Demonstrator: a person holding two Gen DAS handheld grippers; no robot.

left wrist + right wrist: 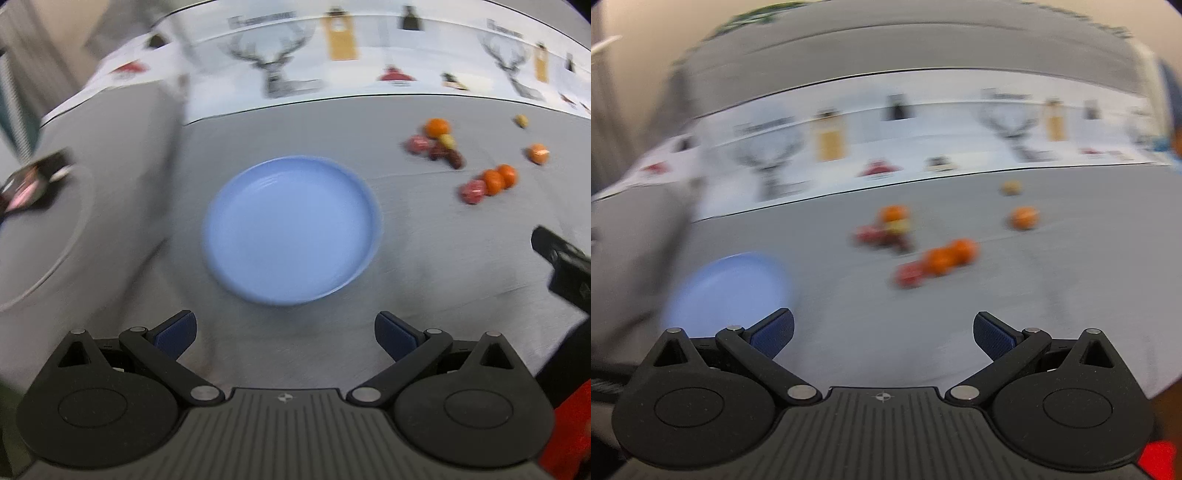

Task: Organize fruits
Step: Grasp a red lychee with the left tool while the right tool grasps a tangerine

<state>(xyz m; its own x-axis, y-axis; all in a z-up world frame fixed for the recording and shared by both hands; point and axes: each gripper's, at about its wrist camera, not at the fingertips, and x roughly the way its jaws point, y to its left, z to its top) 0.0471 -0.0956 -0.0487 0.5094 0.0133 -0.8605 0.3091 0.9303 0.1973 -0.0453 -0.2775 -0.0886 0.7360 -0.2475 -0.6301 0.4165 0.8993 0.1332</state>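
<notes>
Starting with the left wrist view: left gripper (pixel 284 332) has its jaws spread wide, nothing in them, hovering near the blue plate (pixel 291 230), which sits bare on the grey cloth (pixel 424 266). Fruit is scattered far right: oranges (pixel 498 179), red pieces (pixel 472 192), a dark clump (pixel 445 153).

Right wrist view, heavily blurred: right gripper (pixel 882 332) also spread and empty, fruit ahead, plate at near left.

Judgement: oranges are light, firm and round, so they may roll; pinch across the middle. Red pieces look softer; squeeze gently.
</notes>
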